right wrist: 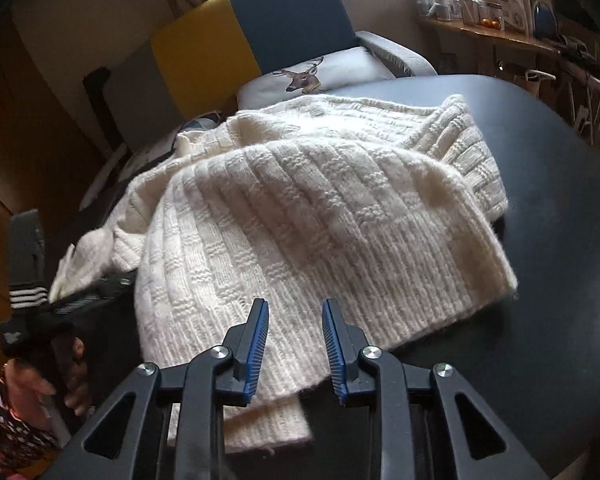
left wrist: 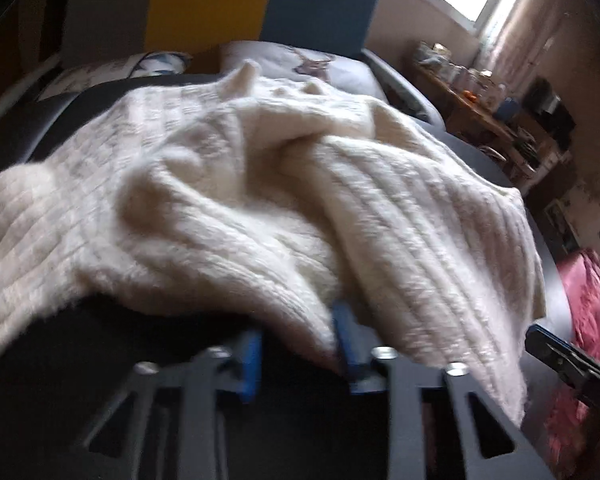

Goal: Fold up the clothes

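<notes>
Left wrist view: a chunky cream cable-knit sweater (left wrist: 260, 200) lies rumpled on a dark round table (left wrist: 540, 168), its near hem draped between the blue-padded fingers of the left gripper (left wrist: 300, 344), jaws apart with knit between them; motion blur hides whether they pinch. Right wrist view: the right gripper (right wrist: 296, 344) hovers over the sweater's ribbed hem (right wrist: 300, 240), jaws spread, holding nothing. A deer-print cushion (right wrist: 320, 74) sits on the yellow-and-teal chair (right wrist: 260, 28) behind

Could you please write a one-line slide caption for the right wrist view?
Open right gripper poised over the near hem of a cream knit sweater on a dark table.
</notes>
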`<act>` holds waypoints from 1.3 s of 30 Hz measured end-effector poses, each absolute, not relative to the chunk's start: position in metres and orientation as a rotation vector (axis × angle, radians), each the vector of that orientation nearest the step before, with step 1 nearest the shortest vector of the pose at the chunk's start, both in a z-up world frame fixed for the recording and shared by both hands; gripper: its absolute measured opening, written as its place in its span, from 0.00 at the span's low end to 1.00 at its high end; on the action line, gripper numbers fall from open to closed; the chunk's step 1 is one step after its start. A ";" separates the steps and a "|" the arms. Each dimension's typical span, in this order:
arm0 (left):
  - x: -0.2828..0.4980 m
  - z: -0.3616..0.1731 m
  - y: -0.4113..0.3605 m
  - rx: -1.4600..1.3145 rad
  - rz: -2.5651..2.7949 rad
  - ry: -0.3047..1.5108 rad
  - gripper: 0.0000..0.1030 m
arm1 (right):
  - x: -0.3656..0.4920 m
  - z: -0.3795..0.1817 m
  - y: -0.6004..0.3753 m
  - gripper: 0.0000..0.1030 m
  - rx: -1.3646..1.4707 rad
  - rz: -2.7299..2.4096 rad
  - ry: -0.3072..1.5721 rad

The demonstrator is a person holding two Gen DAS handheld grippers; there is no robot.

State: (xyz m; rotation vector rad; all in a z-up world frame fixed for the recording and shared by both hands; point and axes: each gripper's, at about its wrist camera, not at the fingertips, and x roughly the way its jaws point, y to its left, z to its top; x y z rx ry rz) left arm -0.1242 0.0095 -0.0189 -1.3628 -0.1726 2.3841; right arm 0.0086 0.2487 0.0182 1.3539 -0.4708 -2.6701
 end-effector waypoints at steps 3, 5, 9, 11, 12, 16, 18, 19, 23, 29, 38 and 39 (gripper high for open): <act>-0.125 -0.010 0.011 -1.349 2.365 -0.152 0.11 | 0.006 0.015 0.253 0.27 1.373 -2.676 -0.465; -0.126 -0.003 0.010 -1.337 2.356 -0.135 0.10 | 0.005 0.011 0.255 0.27 1.402 -2.674 -0.466; -0.129 0.024 0.007 -1.308 2.340 -0.062 0.10 | 0.003 0.003 0.256 0.27 1.469 -2.666 -0.475; -0.132 0.038 0.002 -1.303 2.322 -0.045 0.09 | 0.002 -0.002 0.257 0.27 1.502 -2.661 -0.479; -0.134 0.046 -0.002 -1.305 2.313 -0.036 0.09 | 0.001 -0.004 0.257 0.27 1.519 -2.659 -0.481; -0.137 0.069 -0.021 -1.311 2.299 0.007 0.09 | 0.000 -0.005 0.255 0.27 1.546 -2.664 -0.451; -0.138 0.076 -0.033 -1.323 2.293 0.039 0.09 | -0.002 -0.005 0.255 0.27 1.555 -2.668 -0.448; -0.140 0.078 -0.038 -1.334 2.292 0.061 0.09 | -0.002 -0.006 0.255 0.27 1.559 -2.669 -0.446; -0.143 0.075 -0.057 -1.410 2.255 0.160 0.09 | -0.004 -0.006 0.254 0.27 1.576 -2.676 -0.428; -0.143 0.030 -0.075 -1.537 2.256 0.420 0.09 | -0.001 -0.001 0.246 0.27 1.556 -2.681 -0.406; -0.154 0.004 -0.106 -1.551 2.403 0.147 0.19 | 0.002 0.014 0.192 0.27 1.449 -2.548 -0.171; -0.155 0.006 -0.114 -1.580 2.367 0.061 0.24 | 0.002 0.013 0.185 0.27 1.460 -2.522 -0.124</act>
